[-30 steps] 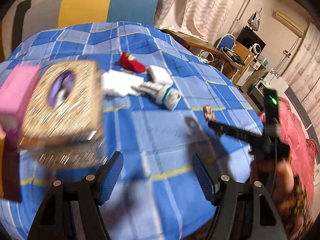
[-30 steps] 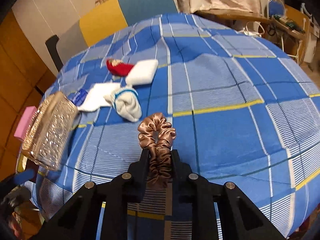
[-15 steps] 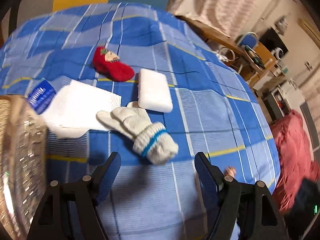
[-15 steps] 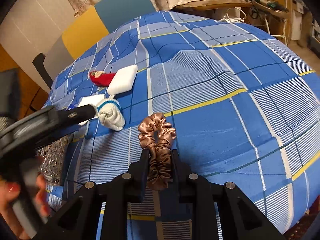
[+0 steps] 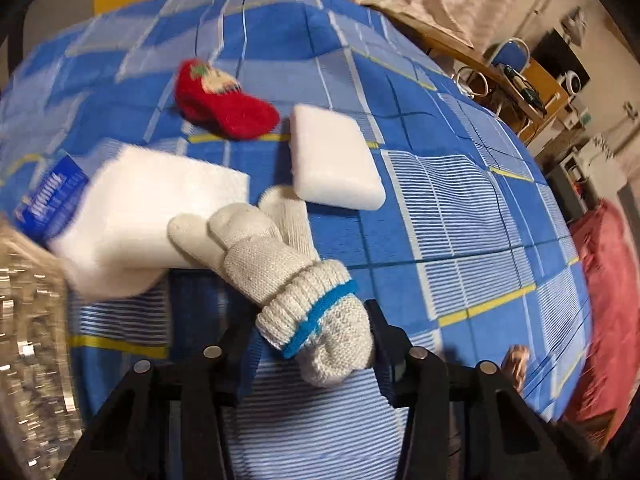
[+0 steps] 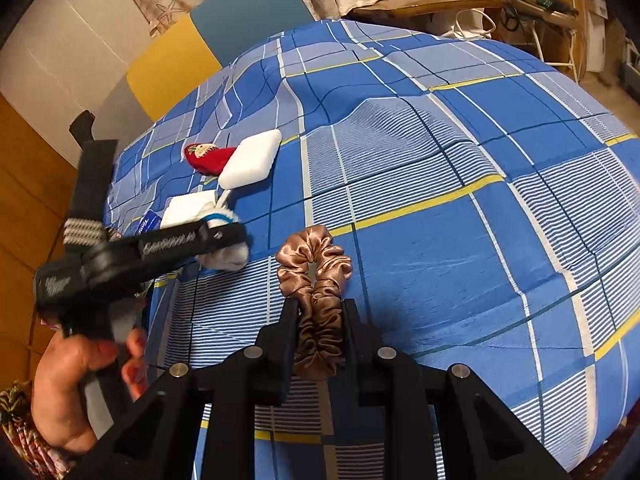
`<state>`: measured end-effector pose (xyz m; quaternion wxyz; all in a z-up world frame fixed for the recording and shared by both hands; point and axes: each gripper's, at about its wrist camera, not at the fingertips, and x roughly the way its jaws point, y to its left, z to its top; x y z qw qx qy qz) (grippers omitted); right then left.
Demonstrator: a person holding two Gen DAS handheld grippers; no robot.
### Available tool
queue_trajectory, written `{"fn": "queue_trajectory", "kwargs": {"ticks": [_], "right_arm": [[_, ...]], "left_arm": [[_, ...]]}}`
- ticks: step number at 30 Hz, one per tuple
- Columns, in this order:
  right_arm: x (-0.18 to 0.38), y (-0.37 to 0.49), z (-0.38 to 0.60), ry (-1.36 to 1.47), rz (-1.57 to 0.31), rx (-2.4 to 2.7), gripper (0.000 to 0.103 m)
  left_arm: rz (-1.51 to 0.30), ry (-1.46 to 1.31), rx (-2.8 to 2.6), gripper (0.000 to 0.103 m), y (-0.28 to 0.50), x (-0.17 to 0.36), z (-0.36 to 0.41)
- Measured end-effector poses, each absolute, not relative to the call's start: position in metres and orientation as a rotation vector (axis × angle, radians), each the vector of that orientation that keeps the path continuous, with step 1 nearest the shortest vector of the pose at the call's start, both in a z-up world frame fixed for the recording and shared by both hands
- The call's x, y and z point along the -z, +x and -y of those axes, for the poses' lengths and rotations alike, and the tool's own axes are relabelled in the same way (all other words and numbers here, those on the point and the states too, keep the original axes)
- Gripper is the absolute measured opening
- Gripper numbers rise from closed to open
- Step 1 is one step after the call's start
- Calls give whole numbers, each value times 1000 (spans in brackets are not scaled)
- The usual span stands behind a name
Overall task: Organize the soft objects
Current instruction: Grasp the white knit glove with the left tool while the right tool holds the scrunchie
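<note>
Left-wrist view, left to right:

- Glittery box (image 5: pixel 28 360), lower left edge; blurred.
- Blue packet (image 5: pixel 52 200), partly under a white folded cloth (image 5: pixel 156 216), left of centre.
- Red knitted bootie (image 5: pixel 224 104), upper centre-left.
- Knitted glove (image 5: pixel 288 280), cream with a blue cuff band, centre to lower centre, its finger end lying over the cloth's near edge. Judged light, limp and easily squashed; it would droop if held by a finger, so the thick ribbed cuff is the better hold. The left gripper (image 5: pixel 312 344) has its jaws on either side of that cuff and closing; whether the pads already press on the knit cannot be told.
- White sponge block (image 5: pixel 332 160), just right of the bootie and above the glove.
- All rest on a blue checked bedspread (image 5: pixel 460 208).

Right-wrist view, left to right:

- Person's hand (image 6: pixel 76 372), lower left, wrapped round the left gripper's handle; tool angled down and across towards the glove.
- Brown satin scrunchie (image 6: pixel 316 280), lower centre, clamped in the right gripper (image 6: pixel 320 320), jaws nearly together on its lower half, loop standing free above. Judged light, slippery, springy.
- The right gripper points steeply down over the bedspread.
</note>
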<state>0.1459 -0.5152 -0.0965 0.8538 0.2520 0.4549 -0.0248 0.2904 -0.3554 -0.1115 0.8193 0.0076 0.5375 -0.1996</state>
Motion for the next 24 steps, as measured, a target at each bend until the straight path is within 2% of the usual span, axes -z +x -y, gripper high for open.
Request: {"fn": "queue_trajectory", "kwargs": {"ticks": [8,24], "right_arm": [[101,147,509,508,-965,37,22],[105,143,498,454,-959,49,22]], "left_arm": [[-1048,-53,498,47,245,86,316],[-840,59,662,47,136,27,256]]}}
